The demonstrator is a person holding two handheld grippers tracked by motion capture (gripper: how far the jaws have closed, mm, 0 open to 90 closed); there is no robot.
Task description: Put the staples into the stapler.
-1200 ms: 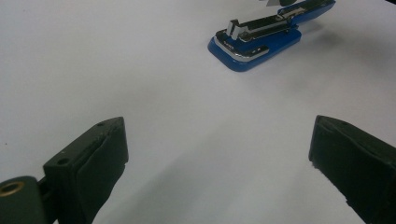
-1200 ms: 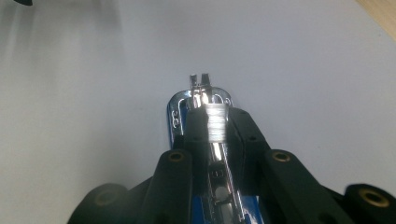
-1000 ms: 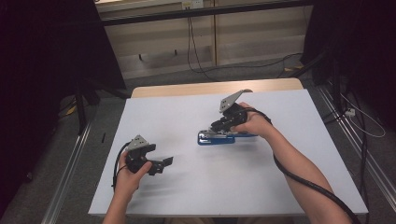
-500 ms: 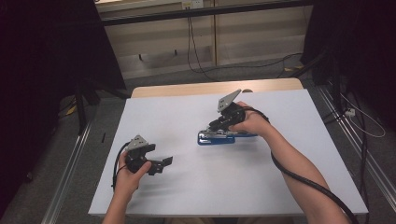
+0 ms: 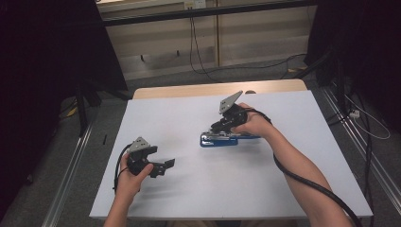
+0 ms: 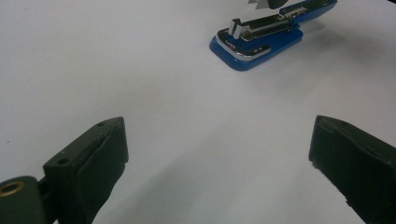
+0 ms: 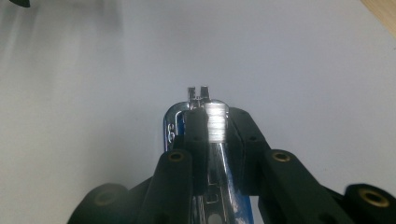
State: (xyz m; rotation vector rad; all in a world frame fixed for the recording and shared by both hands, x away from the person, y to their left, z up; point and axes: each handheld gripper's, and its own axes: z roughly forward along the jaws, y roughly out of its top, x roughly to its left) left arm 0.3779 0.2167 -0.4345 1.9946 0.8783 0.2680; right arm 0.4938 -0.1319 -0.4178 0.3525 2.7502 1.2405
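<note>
Blue stapler (image 5: pixel 218 139) pinched in right tongs (image 7: pixel 212 122) — left tongs (image 6: pixel 219 154) gape, well apart.

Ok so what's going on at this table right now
A person sits at a white-covered table with handheld tongs in each hand. The right tongs are shut on a blue and chrome stapler lying near the table's middle; the right gripper view shows the jaws pinching its metal top from both sides. The left tongs are open over bare tabletop, pointed toward the stapler but well short of it.
</note>
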